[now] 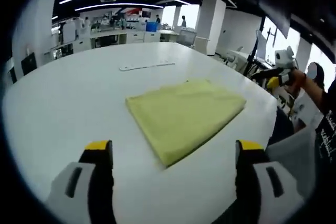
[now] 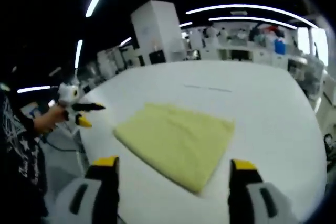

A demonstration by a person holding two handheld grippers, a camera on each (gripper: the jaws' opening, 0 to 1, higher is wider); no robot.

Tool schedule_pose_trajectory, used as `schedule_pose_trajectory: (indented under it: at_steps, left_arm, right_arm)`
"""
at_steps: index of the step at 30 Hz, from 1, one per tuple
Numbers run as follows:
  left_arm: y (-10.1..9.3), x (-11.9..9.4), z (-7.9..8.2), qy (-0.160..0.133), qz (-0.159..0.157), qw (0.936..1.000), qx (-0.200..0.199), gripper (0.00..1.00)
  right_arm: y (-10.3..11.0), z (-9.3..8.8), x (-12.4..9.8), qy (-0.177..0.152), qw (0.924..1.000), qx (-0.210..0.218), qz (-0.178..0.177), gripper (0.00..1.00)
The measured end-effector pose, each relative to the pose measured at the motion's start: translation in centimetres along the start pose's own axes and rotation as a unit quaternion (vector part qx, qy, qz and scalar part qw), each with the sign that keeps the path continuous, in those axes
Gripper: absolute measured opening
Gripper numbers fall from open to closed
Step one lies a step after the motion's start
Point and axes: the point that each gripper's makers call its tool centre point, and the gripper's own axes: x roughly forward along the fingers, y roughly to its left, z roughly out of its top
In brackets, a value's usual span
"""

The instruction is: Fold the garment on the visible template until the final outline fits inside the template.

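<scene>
A pale yellow garment (image 1: 184,116) lies folded into a flat four-sided shape on the white table (image 1: 63,103). In the left gripper view my left gripper (image 1: 173,150) hangs just short of its near corner, jaws wide apart and holding nothing. My right gripper (image 1: 278,74) shows at the table's right edge, held in a hand, away from the cloth. In the right gripper view the garment (image 2: 176,140) lies ahead of my open right gripper (image 2: 174,163), and the left gripper (image 2: 79,111) shows beyond the table's left edge. Neither gripper touches the cloth.
A faint thin line (image 1: 147,66) is marked on the table beyond the garment, also visible as the line (image 2: 207,88). A person in a dark printed shirt (image 2: 16,140) stands at the table edge. Lab benches and a white pillar (image 1: 215,24) stand far behind.
</scene>
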Motion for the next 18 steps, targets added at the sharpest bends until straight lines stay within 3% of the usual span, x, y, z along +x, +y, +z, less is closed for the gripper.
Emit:
schedule_pose_trajectory:
  at_steps: [8, 11, 18]
  left_arm:
    - [-1.0, -1.9, 0.3, -0.005, 0.003, 0.9999, -0.014, 0.99]
    - [-0.3, -2.5, 0.1, -0.014, 0.015, 0.9996, -0.017, 0.99]
    - [-0.6, -3.3, -1.6, 0.021, 0.031, 0.9992, 0.013, 0.99]
  right_arm:
    - [1.9, 0.9, -1.7, -0.024, 0.9997, 0.004, -0.005, 0.99]
    - [2.5, 0.7, -2.2, -0.025, 0.9996, 0.008, -0.005, 0.99]
    - [2.9, -0.4, -2.9, -0.011, 0.9998, -0.001, -0.018, 0.99]
